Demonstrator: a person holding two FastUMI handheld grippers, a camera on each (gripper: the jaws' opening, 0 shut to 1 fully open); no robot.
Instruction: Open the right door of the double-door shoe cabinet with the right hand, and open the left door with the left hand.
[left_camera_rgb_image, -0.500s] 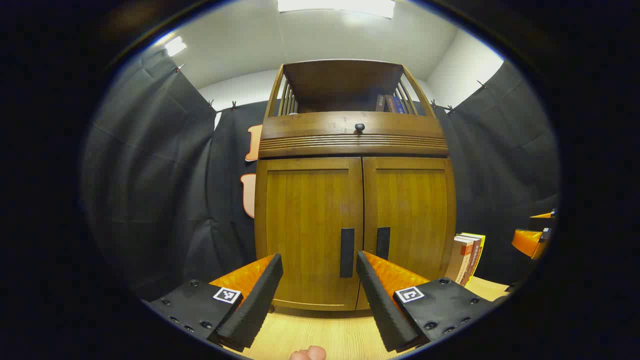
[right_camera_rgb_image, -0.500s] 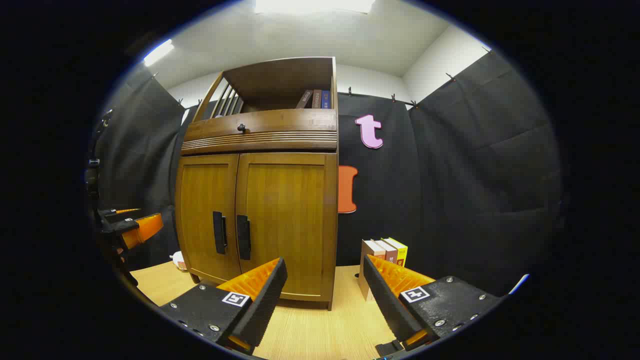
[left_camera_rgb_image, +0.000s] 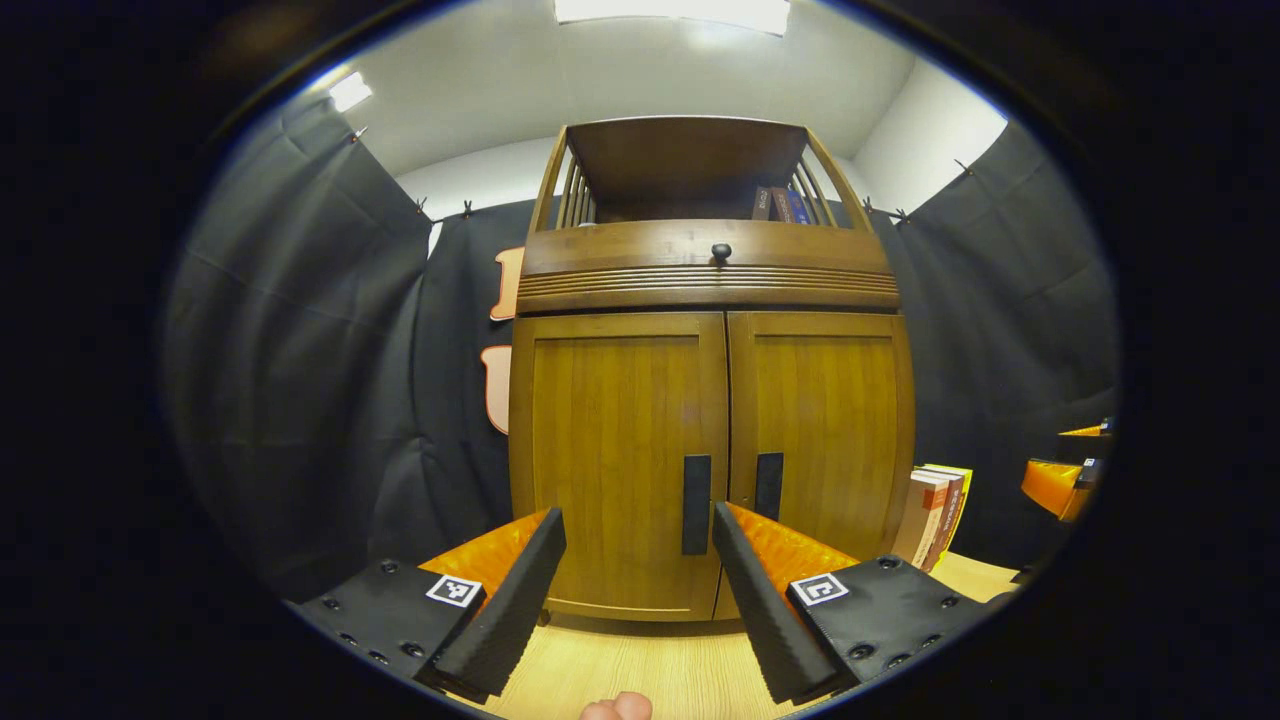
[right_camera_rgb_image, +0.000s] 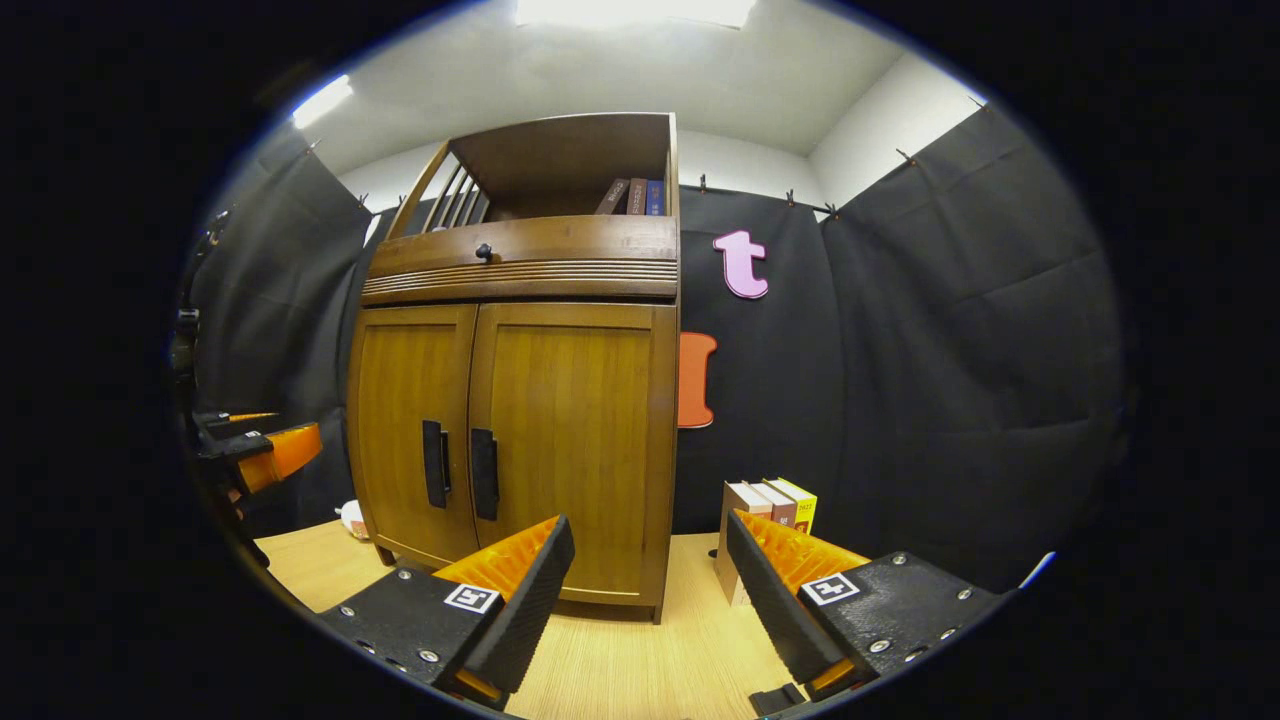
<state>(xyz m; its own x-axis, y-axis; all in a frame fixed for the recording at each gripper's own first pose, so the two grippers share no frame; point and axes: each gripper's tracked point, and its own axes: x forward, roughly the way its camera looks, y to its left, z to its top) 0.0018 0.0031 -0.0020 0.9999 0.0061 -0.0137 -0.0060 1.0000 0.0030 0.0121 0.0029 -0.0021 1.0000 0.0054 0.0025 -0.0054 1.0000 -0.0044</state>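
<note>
Straight ahead of me, the shoe cabinet (left_camera_rgb_image: 710, 400) is standing on the wooden table (left_camera_rgb_image: 640, 670) with both doors shut, so no step is done yet. I am holding the left gripper (left_camera_rgb_image: 638, 590) squarely in front of the left door (left_camera_rgb_image: 615, 450), jaws apart and empty, its handle (left_camera_rgb_image: 696, 504) sitting between my fingers, probably to line up a grasp. I am keeping the right gripper (right_camera_rgb_image: 645, 595) off to the cabinet's right side, jaws also apart, well short of the right door (right_camera_rgb_image: 570, 440) and its handle (right_camera_rgb_image: 484, 474). Books (right_camera_rgb_image: 768, 510) are standing just beside the cabinet, which I judge is narrowing the room where that door must swing.
</note>
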